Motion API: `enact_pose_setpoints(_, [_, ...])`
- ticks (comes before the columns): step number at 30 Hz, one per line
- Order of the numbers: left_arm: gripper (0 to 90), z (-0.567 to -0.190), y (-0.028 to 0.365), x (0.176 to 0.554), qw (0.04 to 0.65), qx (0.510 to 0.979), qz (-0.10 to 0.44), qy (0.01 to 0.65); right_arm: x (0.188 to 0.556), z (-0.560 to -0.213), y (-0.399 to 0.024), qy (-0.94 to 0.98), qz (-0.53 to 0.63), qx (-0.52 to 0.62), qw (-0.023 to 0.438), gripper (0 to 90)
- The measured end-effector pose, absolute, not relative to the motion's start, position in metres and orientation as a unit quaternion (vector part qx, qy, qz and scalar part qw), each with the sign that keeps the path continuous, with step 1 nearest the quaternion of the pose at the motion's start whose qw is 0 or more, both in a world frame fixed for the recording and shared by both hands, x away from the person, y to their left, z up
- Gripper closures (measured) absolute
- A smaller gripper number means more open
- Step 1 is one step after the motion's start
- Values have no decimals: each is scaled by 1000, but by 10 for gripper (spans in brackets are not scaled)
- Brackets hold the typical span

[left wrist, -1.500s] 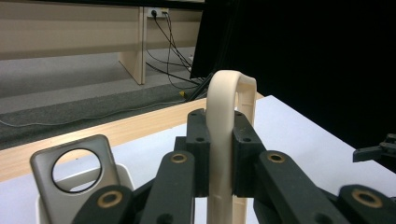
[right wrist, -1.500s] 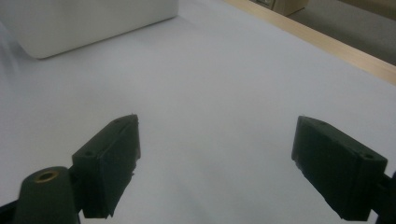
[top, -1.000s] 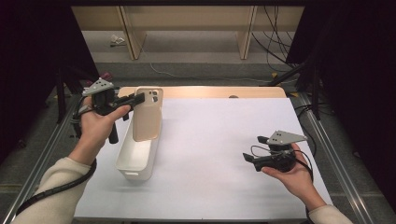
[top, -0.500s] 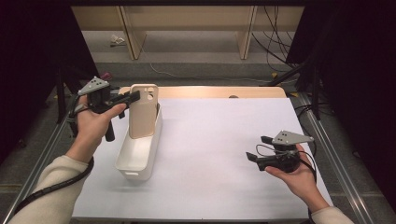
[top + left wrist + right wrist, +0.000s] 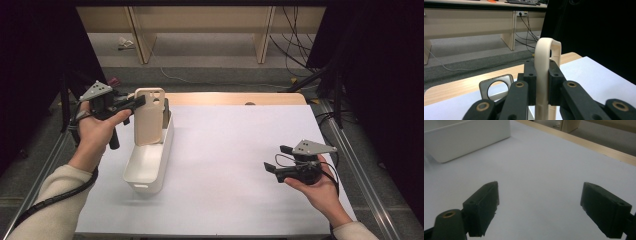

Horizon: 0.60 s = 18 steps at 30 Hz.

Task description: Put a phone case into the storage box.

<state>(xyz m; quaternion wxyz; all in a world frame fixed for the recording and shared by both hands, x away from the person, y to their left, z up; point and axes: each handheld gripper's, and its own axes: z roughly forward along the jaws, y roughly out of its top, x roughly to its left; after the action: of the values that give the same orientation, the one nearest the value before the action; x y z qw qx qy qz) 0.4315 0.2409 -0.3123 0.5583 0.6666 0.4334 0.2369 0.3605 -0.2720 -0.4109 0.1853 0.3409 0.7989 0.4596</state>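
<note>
A beige phone case point(image 5: 149, 117) stands upright, its lower end at the far end of a white bin point(image 5: 131, 170). My left gripper point(image 5: 140, 102) is shut on the case's upper part. In the left gripper view the two black pads point(image 5: 555, 85) press on the thin edge of the case point(image 5: 546, 50). A grey case with a round camera hole point(image 5: 496, 86) stands just behind it in the bin. My right gripper point(image 5: 278, 158) is held low over the white table at the right, open with nothing between its fingers point(image 5: 484, 207).
The white bin point(image 5: 466, 137) lies lengthwise at the table's left. A wooden strip point(image 5: 235, 98) runs along the table's far edge. Metal rails point(image 5: 350, 165) line both sides. Cables point(image 5: 295, 45) lie on the floor beyond.
My left gripper and the beige case have shifted slightly to the left, and the case stands more upright. The right gripper has stayed put.
</note>
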Motion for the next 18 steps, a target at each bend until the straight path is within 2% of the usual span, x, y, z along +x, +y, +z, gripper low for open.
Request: enact_pose_setpoints(18, [805, -325, 243, 450, 560, 671, 249, 418, 360, -411, -272, 799, 460, 342, 184, 161])
